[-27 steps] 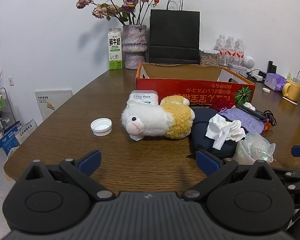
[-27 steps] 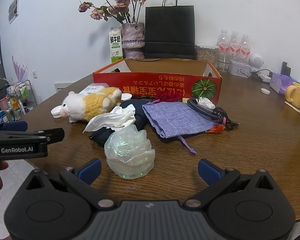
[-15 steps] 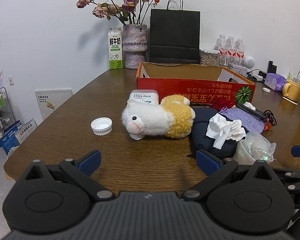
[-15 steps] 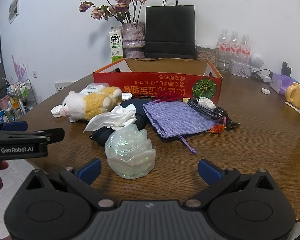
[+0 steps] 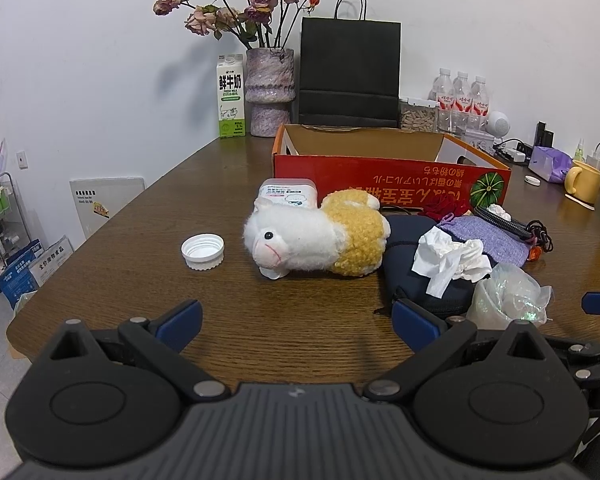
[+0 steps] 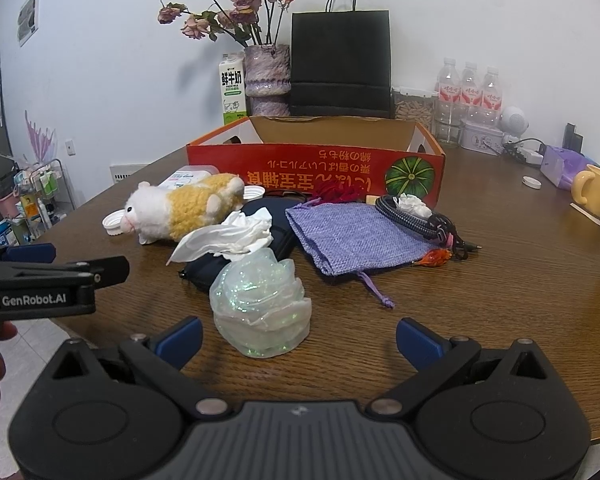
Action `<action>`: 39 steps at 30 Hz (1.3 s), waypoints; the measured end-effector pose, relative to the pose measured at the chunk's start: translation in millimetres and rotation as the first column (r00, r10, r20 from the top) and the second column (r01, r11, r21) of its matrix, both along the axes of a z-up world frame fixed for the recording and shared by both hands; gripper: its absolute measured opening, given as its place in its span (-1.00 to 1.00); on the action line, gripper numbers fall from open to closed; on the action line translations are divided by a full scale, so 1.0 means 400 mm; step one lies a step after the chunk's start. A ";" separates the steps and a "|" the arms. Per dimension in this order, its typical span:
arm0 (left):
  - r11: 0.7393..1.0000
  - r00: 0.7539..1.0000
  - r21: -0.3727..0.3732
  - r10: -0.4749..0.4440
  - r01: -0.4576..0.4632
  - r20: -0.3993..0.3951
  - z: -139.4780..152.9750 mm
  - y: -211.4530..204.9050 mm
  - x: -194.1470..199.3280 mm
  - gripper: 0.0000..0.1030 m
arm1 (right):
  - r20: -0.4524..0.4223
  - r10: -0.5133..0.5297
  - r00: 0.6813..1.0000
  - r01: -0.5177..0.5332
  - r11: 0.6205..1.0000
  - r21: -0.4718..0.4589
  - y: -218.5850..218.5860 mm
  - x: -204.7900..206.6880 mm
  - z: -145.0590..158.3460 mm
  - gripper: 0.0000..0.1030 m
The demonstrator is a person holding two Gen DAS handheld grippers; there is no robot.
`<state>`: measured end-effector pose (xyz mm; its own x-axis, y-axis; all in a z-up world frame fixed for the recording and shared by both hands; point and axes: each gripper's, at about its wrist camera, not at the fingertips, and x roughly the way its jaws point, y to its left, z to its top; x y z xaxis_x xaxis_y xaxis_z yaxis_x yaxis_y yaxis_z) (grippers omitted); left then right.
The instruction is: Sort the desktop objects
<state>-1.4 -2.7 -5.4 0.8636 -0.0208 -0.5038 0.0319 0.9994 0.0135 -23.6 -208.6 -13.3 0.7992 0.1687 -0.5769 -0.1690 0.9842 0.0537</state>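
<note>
A white and yellow plush sheep (image 5: 316,236) lies on the wooden table in front of a red cardboard box (image 5: 380,178), open on top. Right of it a crumpled tissue (image 5: 448,258) sits on a dark pouch (image 5: 416,276). A clear iridescent plastic wad (image 6: 260,304) lies nearest my right gripper (image 6: 298,338), which is open and empty just before it. My left gripper (image 5: 296,322) is open and empty, short of the sheep. A purple cloth bag (image 6: 352,234) and a black cable (image 6: 416,216) lie further right.
A white bottle cap (image 5: 203,251) lies left of the sheep; a wipes pack (image 5: 288,194) is behind it. A milk carton (image 5: 231,96), flower vase (image 5: 269,92), black paper bag (image 5: 350,72) and water bottles (image 5: 462,98) line the back. A yellow mug (image 6: 596,196) stands far right.
</note>
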 end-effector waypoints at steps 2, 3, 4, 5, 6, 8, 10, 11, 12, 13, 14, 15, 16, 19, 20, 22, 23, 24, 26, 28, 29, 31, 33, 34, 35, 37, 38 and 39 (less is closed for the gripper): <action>1.000 1.000 0.000 0.000 0.000 0.000 0.000 0.000 -0.001 1.00 | 0.000 0.000 1.000 0.000 1.000 0.000 -0.001 0.000 0.000 1.00; 1.000 1.000 0.000 0.000 0.000 0.000 0.000 0.000 0.000 1.00 | 0.000 0.000 1.000 0.000 1.000 0.000 -0.001 0.000 0.001 1.00; 1.000 1.000 -0.001 0.000 0.000 0.000 -0.001 0.000 -0.001 1.00 | 0.000 0.000 1.000 0.000 1.000 0.000 -0.001 -0.001 0.001 1.00; 1.000 1.000 0.000 0.000 0.000 0.000 0.000 0.000 -0.001 1.00 | -0.001 0.000 1.000 0.000 1.000 0.000 -0.002 -0.001 0.001 1.00; 1.000 1.000 0.000 0.001 -0.001 0.000 -0.001 0.000 -0.001 1.00 | -0.001 0.000 1.000 0.000 1.000 0.000 -0.004 -0.001 0.000 1.00; 1.000 1.000 0.000 0.000 0.000 0.000 0.000 0.000 -0.001 1.00 | -0.004 0.001 1.000 -0.001 1.000 0.002 -0.006 0.002 -0.002 1.00; 1.000 1.000 0.000 0.000 0.000 -0.001 -0.001 0.000 -0.001 1.00 | -0.005 0.007 1.000 -0.007 1.000 0.003 0.003 0.006 -0.009 1.00; 1.000 1.000 -0.001 0.000 0.000 -0.001 0.000 0.000 0.000 1.00 | -0.006 0.010 1.000 -0.010 1.000 0.002 0.003 0.007 -0.010 1.00; 1.000 1.000 -0.002 0.000 0.000 -0.003 -0.001 0.002 0.000 1.00 | -0.007 0.012 1.000 -0.012 1.000 0.002 0.003 0.008 -0.010 1.00; 1.000 1.000 -0.003 0.001 -0.001 -0.004 -0.002 0.002 -0.001 1.00 | -0.008 0.015 1.000 -0.015 1.000 0.001 0.003 0.009 -0.010 1.00; 1.000 1.000 -0.004 0.001 -0.002 -0.006 -0.004 0.005 0.000 1.00 | -0.009 0.017 1.000 -0.017 1.000 0.001 0.003 0.011 -0.010 1.00; 1.000 1.000 -0.006 0.002 -0.002 -0.008 -0.005 0.007 0.001 1.00 | -0.009 0.020 1.000 -0.020 1.000 0.000 0.004 0.012 -0.011 1.00; 1.000 1.000 -0.007 0.003 -0.003 -0.009 -0.006 0.009 0.001 1.00 | -0.009 0.022 1.000 -0.022 1.000 0.000 0.006 0.013 -0.012 1.00; 1.000 1.000 -0.008 0.006 -0.007 -0.014 -0.008 0.016 0.003 1.00 | -0.006 0.025 1.000 -0.025 1.000 -0.001 0.010 0.017 -0.016 1.00; 1.000 1.000 -0.009 0.007 -0.007 -0.016 -0.009 0.018 0.004 1.00 | -0.004 0.026 1.000 -0.026 1.000 0.000 0.011 0.019 -0.017 1.00; 1.000 1.000 -0.010 0.008 -0.008 -0.020 -0.011 0.023 0.006 1.00 | 0.001 0.029 1.000 -0.029 1.000 0.003 0.013 0.025 -0.020 1.00; 1.000 1.000 -0.010 0.008 -0.008 -0.022 -0.012 0.024 0.008 1.00 | 0.004 0.031 1.000 -0.031 1.000 0.002 0.014 0.028 -0.021 0.99; 1.000 1.000 -0.010 0.009 -0.009 -0.024 -0.013 0.026 0.009 1.00 | 0.006 0.033 0.999 -0.033 0.999 0.002 0.017 0.031 -0.022 0.97; 1.000 1.000 -0.013 0.010 -0.010 -0.028 -0.015 0.031 0.012 1.00 | 0.009 0.040 0.999 -0.040 0.999 0.004 0.022 0.037 -0.026 0.88; 1.000 1.000 -0.012 0.007 -0.007 -0.030 -0.017 0.033 0.014 1.00 | 0.012 0.047 0.999 -0.047 0.999 0.013 0.023 0.043 -0.029 0.78; 1.000 1.000 -0.012 0.001 -0.001 -0.029 -0.016 0.033 0.016 1.00 | 0.014 0.053 0.999 -0.053 0.998 0.016 0.024 0.046 -0.031 0.67; 1.000 1.000 -0.010 -0.014 0.013 -0.021 -0.013 0.028 0.017 1.00 | 0.016 0.065 0.998 -0.065 0.998 0.025 0.024 0.050 -0.032 0.48; 1.000 1.000 -0.003 -0.028 0.028 -0.012 -0.008 0.020 0.019 1.00 | 0.020 0.082 0.996 -0.083 0.996 0.045 0.020 0.051 -0.033 0.27; 0.999 0.999 0.000 -0.035 0.035 -0.007 -0.005 0.015 0.021 1.00 | 0.022 0.091 0.996 -0.092 0.994 0.055 0.018 0.051 -0.033 0.05; 0.999 0.999 0.001 -0.042 0.042 -0.001 -0.001 0.010 0.022 1.00 | 0.023 0.096 0.995 -0.097 0.993 0.061 0.016 0.051 -0.032 -0.02; 0.998 0.998 -0.002 -0.058 0.058 0.008 0.008 -0.001 0.027 1.00 | 0.031 0.099 0.995 -0.101 0.993 0.066 0.011 0.048 -0.030 -0.16; 0.998 0.998 -0.005 -0.067 0.067 0.013 0.013 -0.007 0.029 1.00 | 0.036 0.099 0.994 -0.101 0.992 0.070 0.007 0.046 -0.027 -0.21; 0.997 0.997 -0.007 -0.076 0.076 0.018 0.018 -0.014 0.031 1.00 | 0.043 0.096 0.994 -0.099 0.992 0.074 0.002 0.043 -0.024 -0.22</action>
<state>11.2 -8.4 1.8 0.8681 -0.0904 -0.4881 0.1078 0.9941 0.0075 -6.3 -207.6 -22.9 0.7987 0.2887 -0.5279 -0.2671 0.9563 0.1188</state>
